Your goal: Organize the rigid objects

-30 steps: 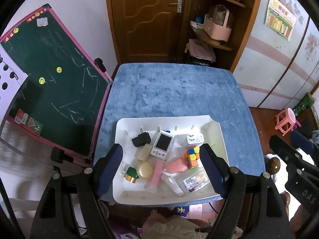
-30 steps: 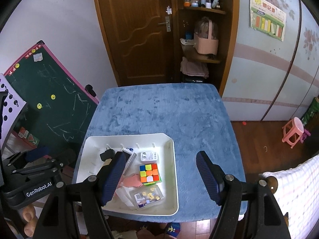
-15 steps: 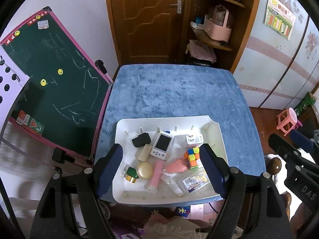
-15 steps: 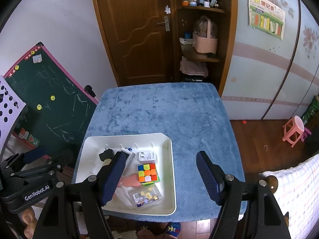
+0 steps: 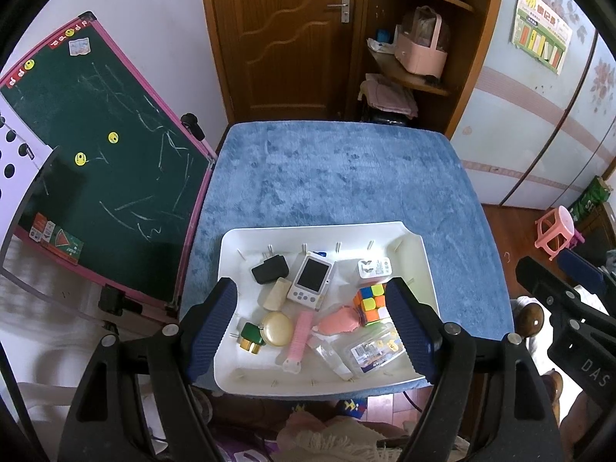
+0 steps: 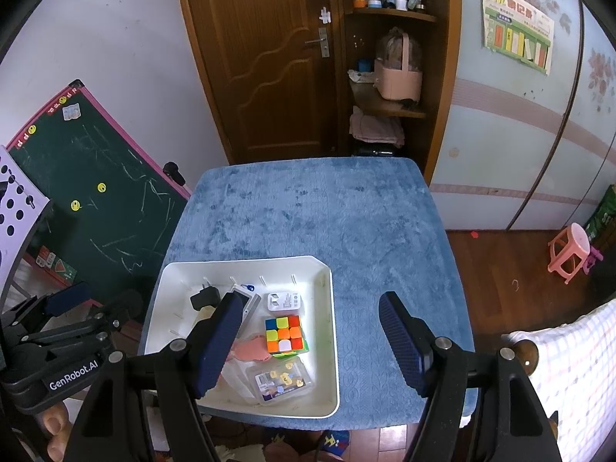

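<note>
— Has anything moved since a second ago?

— Hardly. Both views frame the table almost the same as before, with only a slight drift; the things in the white tray (image 5: 231, 354) lie where they lay. The left gripper (image 5: 313, 321) hangs above the tray with its jaws wide and nothing between the pads. The right gripper (image 6: 308, 342) is also wide apart and empty, poised over the tray's right edge and the bare cloth beside it.

— What is in the tray?

— A colour cube (image 5: 370, 300) near the right side, a white plug adapter (image 5: 373, 268) behind it, a white handheld device with a dark screen (image 5: 312, 281) in the middle, a black charger plug (image 5: 270, 269) to its left. Nearer the front: a green and gold bottle (image 5: 252, 335), a round cream compact (image 5: 278, 328), a pink comb (image 5: 298, 337), a pink shell-shaped piece (image 5: 338, 321) and a clear plastic box (image 5: 375, 350) with small bits inside.

— And the surface?

— A table under a blue plush cloth (image 5: 346, 181); the tray sits at its near edge, toward the left, and the rest of the cloth is bare.

— The room?

— A brown wooden door (image 6: 269, 61) behind the table, corner shelves (image 6: 389, 104) with a pink basket (image 6: 398, 82), a green chalkboard in a pink frame (image 5: 96, 146) leaning at the left, a poster (image 6: 516, 42) on the pale wardrobe, and a pink stool (image 6: 569, 250) on the wood floor.
</note>
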A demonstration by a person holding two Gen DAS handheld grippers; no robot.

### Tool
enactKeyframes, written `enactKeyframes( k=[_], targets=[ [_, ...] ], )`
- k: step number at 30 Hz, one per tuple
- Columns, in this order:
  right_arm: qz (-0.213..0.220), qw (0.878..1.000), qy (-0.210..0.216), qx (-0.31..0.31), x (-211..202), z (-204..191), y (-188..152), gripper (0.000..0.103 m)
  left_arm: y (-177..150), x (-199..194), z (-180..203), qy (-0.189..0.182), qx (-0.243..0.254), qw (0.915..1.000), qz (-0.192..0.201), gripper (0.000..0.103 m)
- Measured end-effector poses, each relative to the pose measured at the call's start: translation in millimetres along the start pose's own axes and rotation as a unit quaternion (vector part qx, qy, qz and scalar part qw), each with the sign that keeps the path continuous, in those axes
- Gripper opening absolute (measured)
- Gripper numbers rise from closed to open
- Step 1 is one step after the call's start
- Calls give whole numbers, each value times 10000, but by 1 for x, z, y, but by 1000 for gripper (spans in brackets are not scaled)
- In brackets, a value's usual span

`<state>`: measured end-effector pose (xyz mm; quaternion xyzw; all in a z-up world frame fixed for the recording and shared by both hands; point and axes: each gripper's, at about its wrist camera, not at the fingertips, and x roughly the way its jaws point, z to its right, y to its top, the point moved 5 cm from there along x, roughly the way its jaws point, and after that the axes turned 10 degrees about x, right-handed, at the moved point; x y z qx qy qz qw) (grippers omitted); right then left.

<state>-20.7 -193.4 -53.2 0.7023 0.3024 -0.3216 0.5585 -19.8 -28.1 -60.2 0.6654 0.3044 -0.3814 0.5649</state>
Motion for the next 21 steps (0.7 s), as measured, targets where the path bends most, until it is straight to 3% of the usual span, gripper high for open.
enactKeyframes(
  k=[21],
  targets=[
    [-21, 10000, 5, -6, 2, 0, 1, 74, 2, 3, 0, -4, 7, 10000, -22, 82]
  ],
)
